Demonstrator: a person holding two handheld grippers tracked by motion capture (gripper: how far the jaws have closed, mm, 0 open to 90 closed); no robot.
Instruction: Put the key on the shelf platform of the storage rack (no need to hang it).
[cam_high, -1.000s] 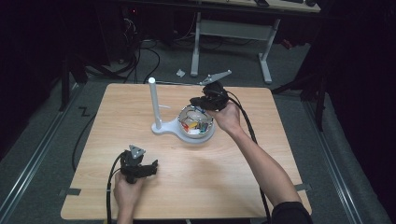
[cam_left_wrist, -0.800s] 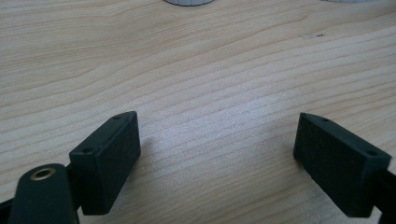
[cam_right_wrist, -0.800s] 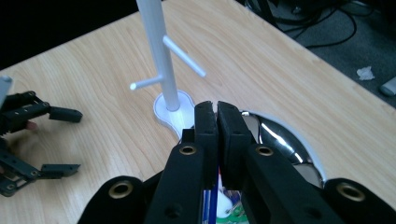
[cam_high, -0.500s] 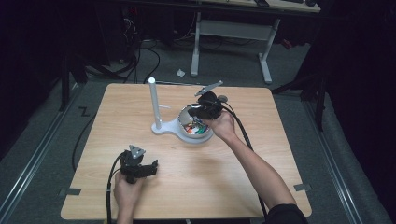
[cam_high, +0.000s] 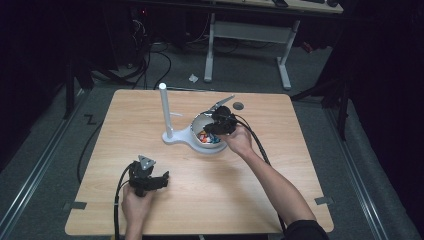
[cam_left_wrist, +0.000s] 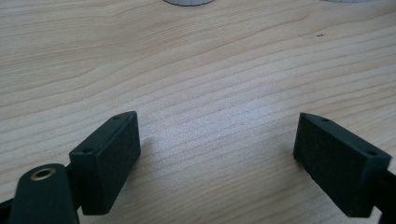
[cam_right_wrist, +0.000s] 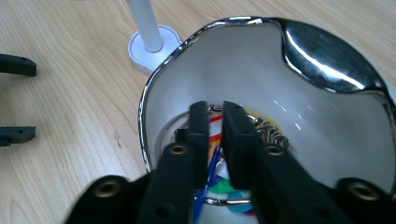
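Wooden table (cam_high: 280, 190); right gripper (cam_high: 216, 131) tilted down into bowl (cam_right_wrist: 299, 116).

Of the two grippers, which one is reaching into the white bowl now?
The right gripper: its jaws, a narrow gap between them, dip into the white bowl over the colourful small items. The left gripper rests wide open over the bare table.

**Table Layout**

A bowl (cam_high: 202, 131) stood near the centre of the table (cam_high: 300, 170), on a base plate (cam_high: 182, 137) that also carried an upright post (cam_high: 165, 111) just to the bowl's left. Small mixed items (cam_right_wrist: 219, 186) lay in the bowl's bottom. The right gripper (cam_high: 216, 131) reached into the bowl from the right, its jaws down among those items. The left gripper (cam_high: 161, 181) rested on the table near the front edge, left of and well apart from the bowl.
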